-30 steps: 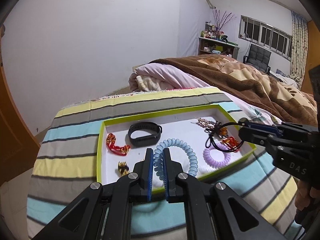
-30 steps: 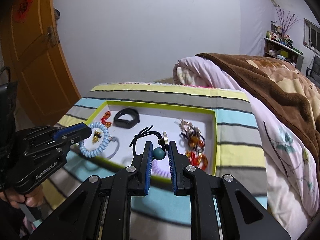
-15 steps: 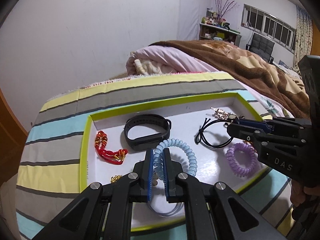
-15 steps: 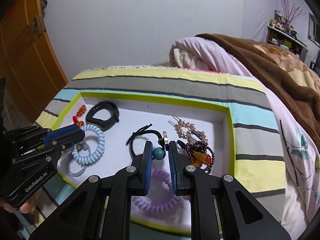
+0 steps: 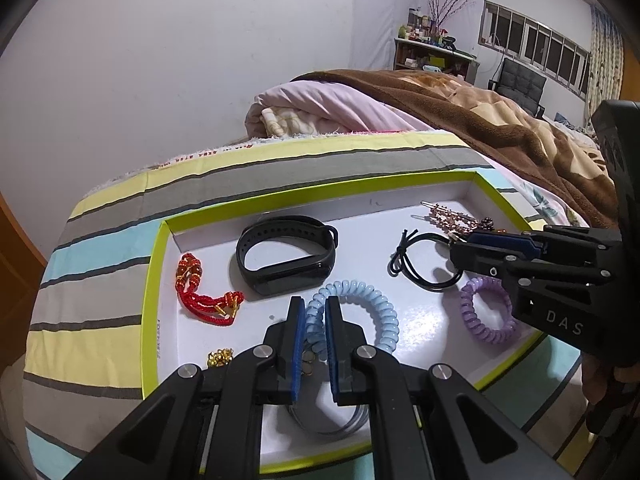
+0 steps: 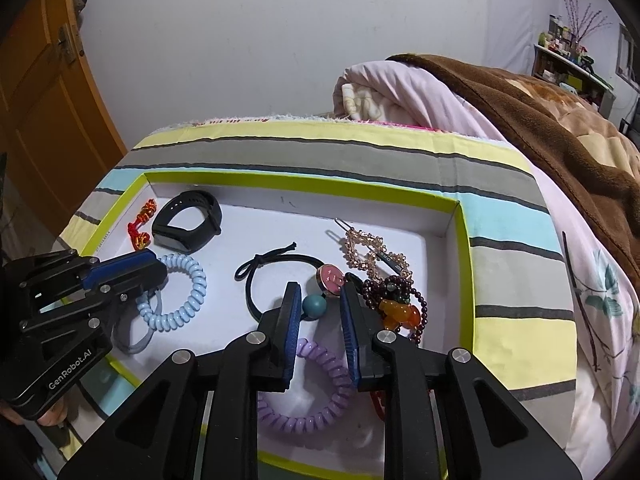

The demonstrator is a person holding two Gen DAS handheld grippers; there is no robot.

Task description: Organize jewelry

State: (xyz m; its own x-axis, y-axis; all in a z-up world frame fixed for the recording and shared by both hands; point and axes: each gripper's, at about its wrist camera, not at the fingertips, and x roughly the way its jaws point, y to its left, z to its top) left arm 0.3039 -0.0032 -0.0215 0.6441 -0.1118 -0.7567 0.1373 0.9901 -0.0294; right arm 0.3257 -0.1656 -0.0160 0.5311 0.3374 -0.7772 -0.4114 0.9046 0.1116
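I recorded the left tongs (image 5: 311,308) clamped on the pale blue coil hair tie (image 5: 360,312); its near arc sat pinched between both blue pads, and the rest of the ring lay on the white floor of the green-rimmed tray (image 5: 150,280). In the right wrist view the same left tongs (image 6: 156,276) sat at the 9 o'clock side of the tray (image 6: 464,280).

I recorded the right tongs (image 6: 320,300) parted to a narrow-to-medium gap. The teal bead (image 6: 314,306) of the black elastic hair tie (image 6: 260,276) lay between the pads, touching the left pad; I could not tell whether the right pad made contact. The elastic loop lay flat on the tray floor at 12 o'clock from the bead.

The purple coil hair tie (image 6: 312,392) lay under the right tongs at 6 o'clock. The black wristband (image 5: 286,254) lay at 12 o'clock from the left tongs, the red cord bracelet (image 5: 204,296) at 9 o'clock.
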